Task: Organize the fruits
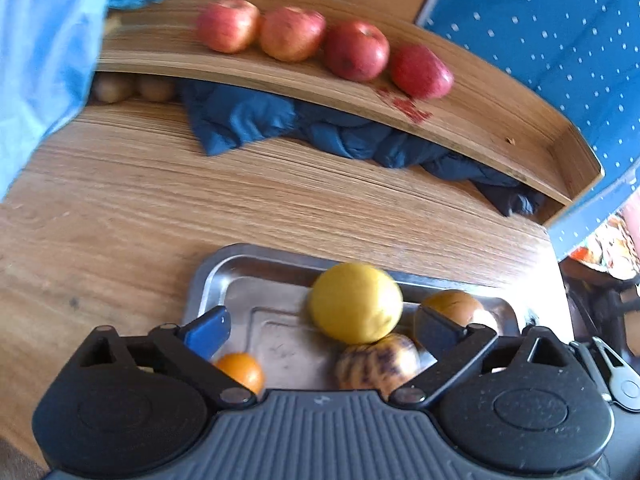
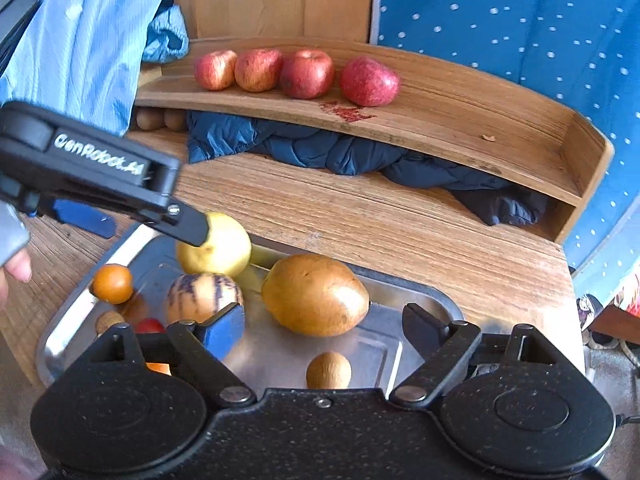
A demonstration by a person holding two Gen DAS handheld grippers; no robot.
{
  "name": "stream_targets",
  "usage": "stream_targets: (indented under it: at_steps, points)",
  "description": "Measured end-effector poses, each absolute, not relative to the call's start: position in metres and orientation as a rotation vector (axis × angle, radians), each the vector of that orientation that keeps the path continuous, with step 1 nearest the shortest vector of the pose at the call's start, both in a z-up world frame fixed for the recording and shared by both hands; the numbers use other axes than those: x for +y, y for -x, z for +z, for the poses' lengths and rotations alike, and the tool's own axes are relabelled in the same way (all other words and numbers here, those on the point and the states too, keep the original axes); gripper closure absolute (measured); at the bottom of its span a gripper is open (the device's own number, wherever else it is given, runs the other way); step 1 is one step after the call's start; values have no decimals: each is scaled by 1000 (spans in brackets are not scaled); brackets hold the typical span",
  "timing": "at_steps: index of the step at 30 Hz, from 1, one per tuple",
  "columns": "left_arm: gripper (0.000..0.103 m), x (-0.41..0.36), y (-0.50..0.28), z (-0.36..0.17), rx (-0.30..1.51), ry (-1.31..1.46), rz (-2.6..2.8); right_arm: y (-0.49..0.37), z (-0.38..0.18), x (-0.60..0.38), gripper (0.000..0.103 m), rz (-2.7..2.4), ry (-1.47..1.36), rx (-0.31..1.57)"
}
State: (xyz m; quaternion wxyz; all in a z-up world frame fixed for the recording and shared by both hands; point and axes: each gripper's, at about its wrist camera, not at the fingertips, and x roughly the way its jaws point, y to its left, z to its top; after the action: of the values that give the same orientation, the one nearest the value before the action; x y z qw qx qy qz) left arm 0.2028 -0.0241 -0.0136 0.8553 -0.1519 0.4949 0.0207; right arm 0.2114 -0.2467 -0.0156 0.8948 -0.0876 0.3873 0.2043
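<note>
Right wrist view cuts off the kiwi [image 2: 329, 370]; right gripper [image 2: 323, 330] gapes, holding nothing. Left gripper [image 1: 323, 330] spreads wide around the lemon [image 1: 355, 302], grip unclear.

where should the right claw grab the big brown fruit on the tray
Grip the big brown fruit across its short middle, not end to end: it is an oval lying on its side on the tray. Probably best to come straight down from above with the open right claw, since the striped fruit and yellow fruit crowd its left.
</note>
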Motion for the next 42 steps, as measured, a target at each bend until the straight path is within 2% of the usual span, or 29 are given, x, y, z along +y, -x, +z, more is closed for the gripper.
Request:
stream_targets:
  at_steps: [3,14,35,42]
  points:
    - [1,-20,-183,-8,986,326,95,-197,-10,-256,5,416,144,771]
    - [1,-23,-105,2,884,262,165,-143,4,-275,1,440,67,674]
    - [1,-22,11,30,709,156,75,-27,38,-288,1,245,-25,567]
    - [1,-12,39,35,721,184,57,2,45,-279,1,237,0,555]
